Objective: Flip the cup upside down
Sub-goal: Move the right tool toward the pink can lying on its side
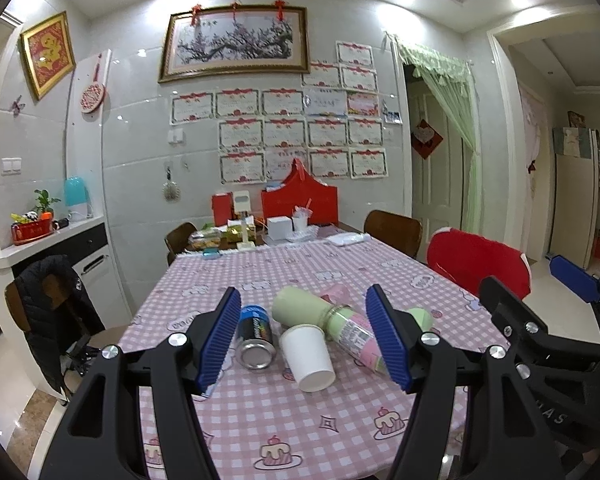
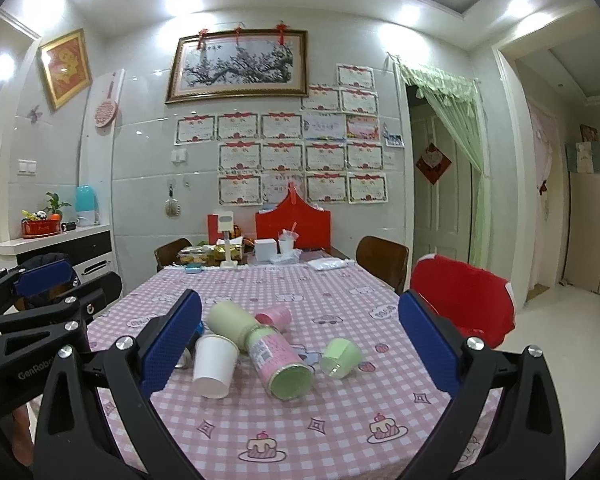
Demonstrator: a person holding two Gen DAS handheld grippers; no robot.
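A white paper cup (image 1: 307, 358) lies on its side on the pink checked tablecloth (image 1: 284, 420), its closed base toward me; it also shows in the right wrist view (image 2: 214, 365). My left gripper (image 1: 304, 338) is open and empty, its blue pads either side of the cup, above and short of it. My right gripper (image 2: 300, 346) is open and empty, to the right of the left one. A small green cup (image 2: 341, 357) lies on its side at the right. A pink cup (image 2: 275, 317) lies behind.
A green and pink bottle (image 2: 278, 360) and a pale green tumbler (image 2: 230, 320) lie beside the white cup. A dark can (image 1: 255, 336) lies to its left. Boxes and clutter (image 1: 260, 228) crowd the table's far end. A red chair (image 1: 478, 264) stands right, a jacketed chair (image 1: 48, 308) left.
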